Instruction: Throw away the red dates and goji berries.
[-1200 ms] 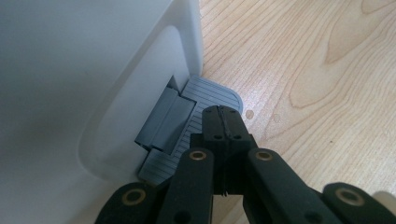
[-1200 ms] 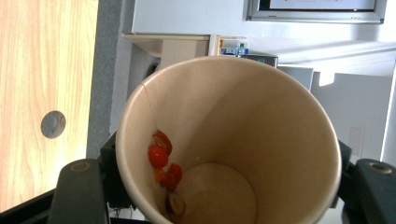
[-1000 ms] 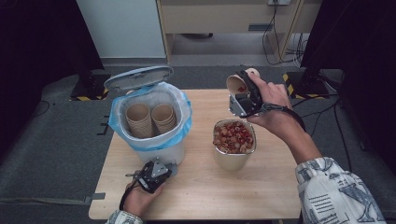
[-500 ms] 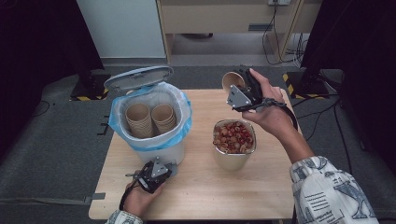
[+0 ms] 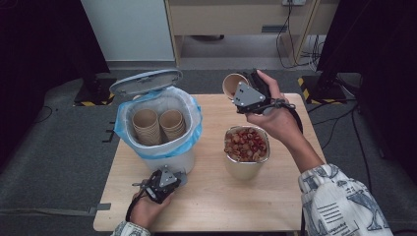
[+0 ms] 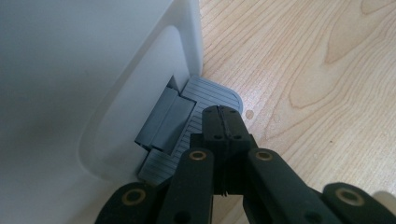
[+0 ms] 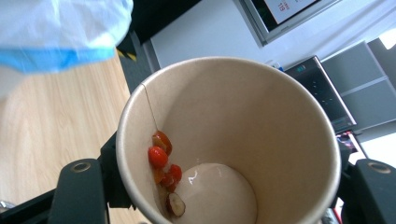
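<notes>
1. While my left hand-held gripper (image 6: 223,122), jaws closed, presses the bin pedal (image 6: 205,105), the lid (image 5: 146,81) stands open.
2. Right hand-held gripper (image 5: 244,90) grasps a paper cup (image 7: 229,140) near the bin (image 5: 160,129); I should tip it slowly, since fruit bits (image 7: 161,156) cling inside.

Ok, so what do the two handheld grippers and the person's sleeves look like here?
Both are black. The right gripper carries a grey three-cornered plate on top, and a dark cable loops from it past the wrist. The left gripper has a smaller grey plate and a black cable trailing back. Its linkage arms show brass-coloured pivot pins. The right sleeve is white with dark printed patterns.
</notes>
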Demonstrator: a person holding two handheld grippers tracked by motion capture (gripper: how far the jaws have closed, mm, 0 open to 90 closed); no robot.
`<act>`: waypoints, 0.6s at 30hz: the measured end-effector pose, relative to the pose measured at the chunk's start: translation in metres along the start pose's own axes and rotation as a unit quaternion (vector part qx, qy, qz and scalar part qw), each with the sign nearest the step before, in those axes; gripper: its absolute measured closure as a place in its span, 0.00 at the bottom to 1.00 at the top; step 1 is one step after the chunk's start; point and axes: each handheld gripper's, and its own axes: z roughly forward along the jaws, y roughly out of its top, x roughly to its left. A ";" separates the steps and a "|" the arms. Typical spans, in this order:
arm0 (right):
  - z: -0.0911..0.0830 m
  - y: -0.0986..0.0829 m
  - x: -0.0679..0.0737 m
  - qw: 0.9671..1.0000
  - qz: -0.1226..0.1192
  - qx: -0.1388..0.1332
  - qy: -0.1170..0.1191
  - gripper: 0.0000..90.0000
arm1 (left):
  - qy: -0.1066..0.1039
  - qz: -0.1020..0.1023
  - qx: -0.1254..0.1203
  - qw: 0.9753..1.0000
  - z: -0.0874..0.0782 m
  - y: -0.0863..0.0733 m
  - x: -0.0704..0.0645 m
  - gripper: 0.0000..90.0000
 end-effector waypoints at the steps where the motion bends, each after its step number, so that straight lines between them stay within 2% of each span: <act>1: 0.001 0.001 0.000 1.000 0.004 -0.002 0.001 0.33 | 0.000 0.000 0.000 1.000 0.000 0.000 0.000 1.00; 7: 0.004 0.007 -0.001 0.999 0.046 -0.013 0.016 0.33 | -0.001 0.000 0.000 1.000 0.000 0.000 0.000 1.00; 11: 0.005 0.009 -0.004 0.996 0.077 -0.026 0.024 0.33 | -0.001 0.000 0.000 1.000 0.000 0.000 0.000 1.00; 18: 0.008 0.013 -0.004 0.993 0.106 -0.042 0.036 0.33 | -0.001 0.000 0.000 1.000 0.000 0.000 0.000 1.00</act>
